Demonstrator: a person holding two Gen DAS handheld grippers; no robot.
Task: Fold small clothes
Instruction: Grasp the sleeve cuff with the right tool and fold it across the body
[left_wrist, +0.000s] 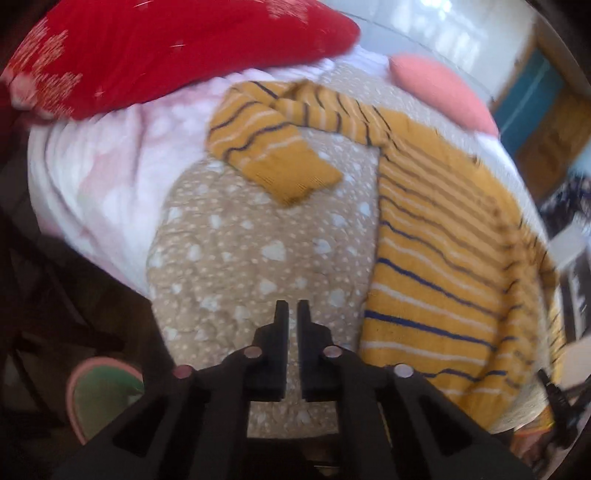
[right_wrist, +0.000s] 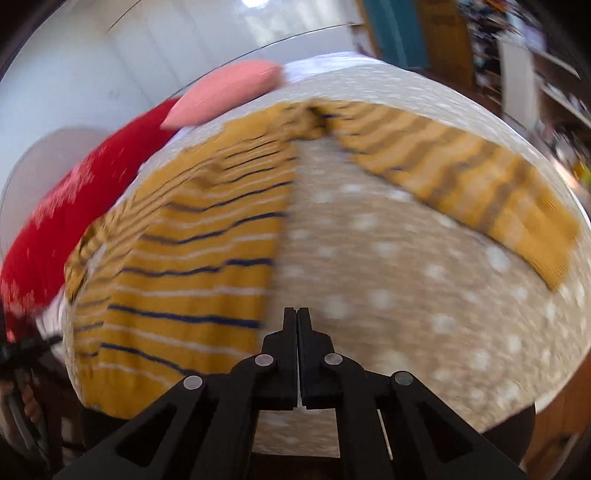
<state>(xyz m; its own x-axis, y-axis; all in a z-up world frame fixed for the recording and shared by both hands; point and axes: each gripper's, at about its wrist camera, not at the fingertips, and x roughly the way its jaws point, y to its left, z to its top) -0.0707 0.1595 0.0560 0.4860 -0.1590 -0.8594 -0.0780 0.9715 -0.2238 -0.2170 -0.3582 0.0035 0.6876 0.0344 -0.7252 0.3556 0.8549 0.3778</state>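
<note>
A mustard-yellow sweater with navy and white stripes (left_wrist: 443, 258) lies flat on a tan blanket with white hearts (left_wrist: 240, 240). One sleeve (left_wrist: 266, 147) is bent across towards the left in the left wrist view. My left gripper (left_wrist: 293, 306) hovers over bare blanket left of the sweater's body, its jaws nearly closed with a narrow gap and nothing between them. In the right wrist view the sweater's body (right_wrist: 192, 266) is at the left and its other sleeve (right_wrist: 480, 184) stretches right. My right gripper (right_wrist: 297, 314) is shut and empty over the blanket (right_wrist: 406, 295) between body and sleeve.
A red garment with white snowflakes (left_wrist: 147, 48) and a pink garment (left_wrist: 443, 88) lie at the far side of the table; both also show in the right wrist view (right_wrist: 74, 206) (right_wrist: 229, 92). A pale pink cloth (left_wrist: 103, 170) lies at the left. A green-and-pink seat (left_wrist: 103, 391) stands below the table's edge.
</note>
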